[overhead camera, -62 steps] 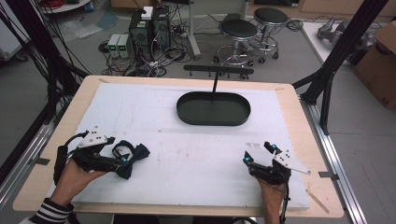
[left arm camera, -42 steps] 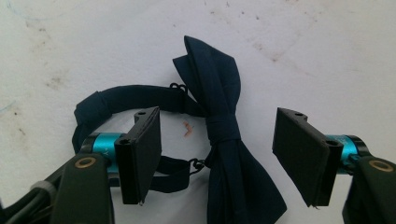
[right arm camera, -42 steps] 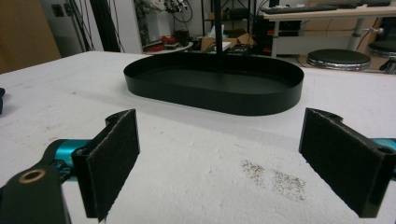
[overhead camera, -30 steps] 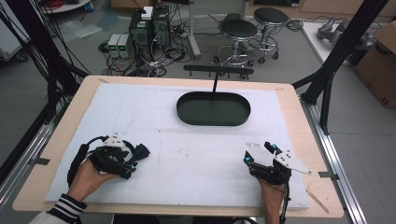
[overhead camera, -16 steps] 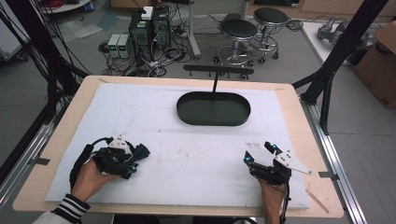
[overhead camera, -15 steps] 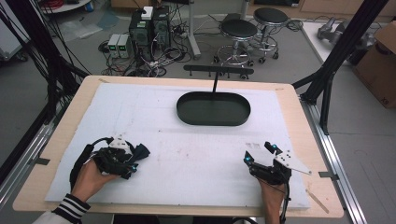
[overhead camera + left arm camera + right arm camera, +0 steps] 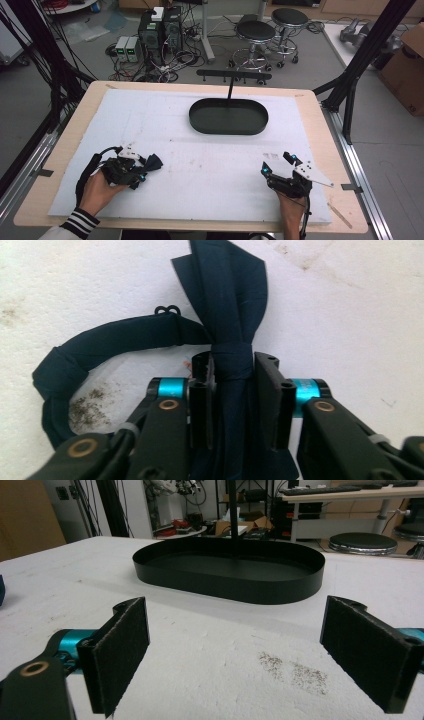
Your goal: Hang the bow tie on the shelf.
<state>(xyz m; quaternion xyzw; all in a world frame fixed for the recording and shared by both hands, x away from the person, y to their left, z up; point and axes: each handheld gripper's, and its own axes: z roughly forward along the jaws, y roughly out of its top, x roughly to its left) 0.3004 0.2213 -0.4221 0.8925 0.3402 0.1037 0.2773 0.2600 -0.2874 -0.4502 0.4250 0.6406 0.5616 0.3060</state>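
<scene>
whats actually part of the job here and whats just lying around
In the job:
- bow tie, clamped in the left gripper
- black tray, likely where it goes
- right gripper, open, holding nothing

Lying about:
- stools
- computer boxes on the floor
- cardboard box

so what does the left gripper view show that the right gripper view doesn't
Left gripper view: the left gripper shut on a dark bow tie at its knot, the strap looping off to one side. Right gripper view: the right gripper open, with a black oval tray ahead and stools behind. Both: the white, speckled mat.
</scene>
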